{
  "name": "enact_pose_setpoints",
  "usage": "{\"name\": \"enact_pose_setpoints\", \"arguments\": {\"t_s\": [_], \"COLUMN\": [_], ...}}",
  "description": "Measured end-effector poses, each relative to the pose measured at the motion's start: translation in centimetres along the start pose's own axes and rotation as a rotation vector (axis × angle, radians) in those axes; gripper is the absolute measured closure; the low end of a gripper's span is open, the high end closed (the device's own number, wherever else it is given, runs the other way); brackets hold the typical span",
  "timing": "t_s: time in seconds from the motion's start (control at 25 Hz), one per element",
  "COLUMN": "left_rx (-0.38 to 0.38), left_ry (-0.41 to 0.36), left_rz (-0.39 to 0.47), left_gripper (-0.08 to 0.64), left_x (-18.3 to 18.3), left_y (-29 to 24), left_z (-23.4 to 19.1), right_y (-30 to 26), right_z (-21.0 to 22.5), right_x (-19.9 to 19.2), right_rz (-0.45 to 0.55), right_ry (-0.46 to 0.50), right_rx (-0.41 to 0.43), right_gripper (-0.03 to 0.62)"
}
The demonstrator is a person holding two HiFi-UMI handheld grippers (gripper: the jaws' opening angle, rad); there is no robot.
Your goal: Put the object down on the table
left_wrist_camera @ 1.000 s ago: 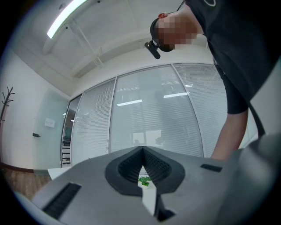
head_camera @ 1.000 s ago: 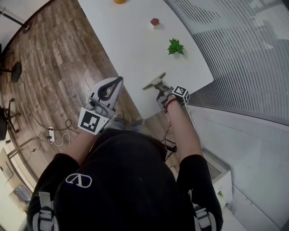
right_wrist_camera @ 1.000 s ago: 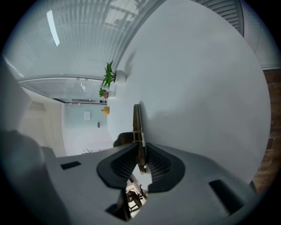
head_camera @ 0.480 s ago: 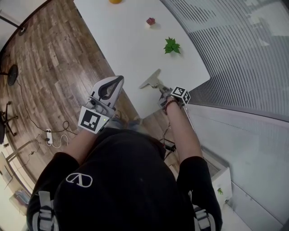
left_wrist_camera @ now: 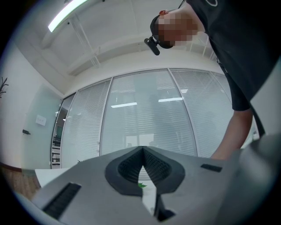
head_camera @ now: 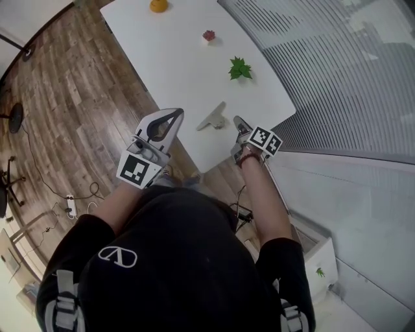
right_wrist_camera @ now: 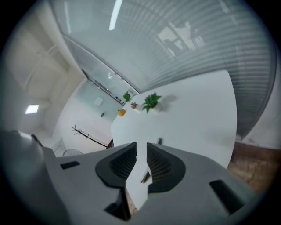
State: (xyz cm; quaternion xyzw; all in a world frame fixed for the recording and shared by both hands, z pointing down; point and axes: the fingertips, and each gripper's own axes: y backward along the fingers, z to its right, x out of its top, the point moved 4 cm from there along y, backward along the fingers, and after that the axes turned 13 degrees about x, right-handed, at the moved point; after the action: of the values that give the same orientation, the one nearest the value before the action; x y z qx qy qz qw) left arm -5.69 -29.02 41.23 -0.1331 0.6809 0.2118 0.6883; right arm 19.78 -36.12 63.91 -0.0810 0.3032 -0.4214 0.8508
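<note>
Head view has the white table (head_camera: 181, 58) taking up most of the top half, wood floor off to my left and blinds on my right. My left gripper (head_camera: 174, 115) hangs over the table's near edge with its jaws pressed together and nothing in them. The left gripper view backs that up, the tips meet and there's only glass wall past them.

My right gripper (head_camera: 238, 123) is over the near corner. Its jaws are apart and closing, and in the right gripper view I only see bare tabletop through the gap, so it's got hold of nothing.

The grey tool (head_camera: 213, 118), looks like a small squeegee to me, is lying flat on the table just beside the right gripper, not touching it. So I'd call the put-down done.

Further up the table: a green plant (head_camera: 239, 67), a little pink flower pot (head_camera: 209, 35) and something orange (head_camera: 158, 6), all well clear.

What worries me: the tool sits close to the near edge, between both grippers. If I swing either one sideways instead of lifting away, I could clip it and knock it onto the floor
</note>
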Motion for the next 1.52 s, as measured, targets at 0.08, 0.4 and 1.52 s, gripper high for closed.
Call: {"name": "enact_pose_setpoints", "arguments": {"t_s": [0.08, 0.4, 1.52], "left_rx": [-0.018, -0.086, -0.166], "left_ry": [-0.003, -0.009, -0.053], "left_rz": [0.008, 0.048, 0.096], "left_gripper": [0.555, 0.555, 0.555], "left_x": [0.4, 1.9, 4.0], "left_y": [-0.5, -2.1, -3.2], "left_z": [0.5, 2.5, 4.1], "right_y": [1.3, 6.7, 13.2], "right_z": [-2.9, -14.1, -24.6], "right_x": [1.6, 4.6, 1.8], "right_rz": [0.025, 0.149, 0.451], "right_ry": [0.168, 0.741, 1.329], "right_rx": [0.004, 0.008, -0.017], "right_gripper": [0.529, 0.574, 0.586]}}
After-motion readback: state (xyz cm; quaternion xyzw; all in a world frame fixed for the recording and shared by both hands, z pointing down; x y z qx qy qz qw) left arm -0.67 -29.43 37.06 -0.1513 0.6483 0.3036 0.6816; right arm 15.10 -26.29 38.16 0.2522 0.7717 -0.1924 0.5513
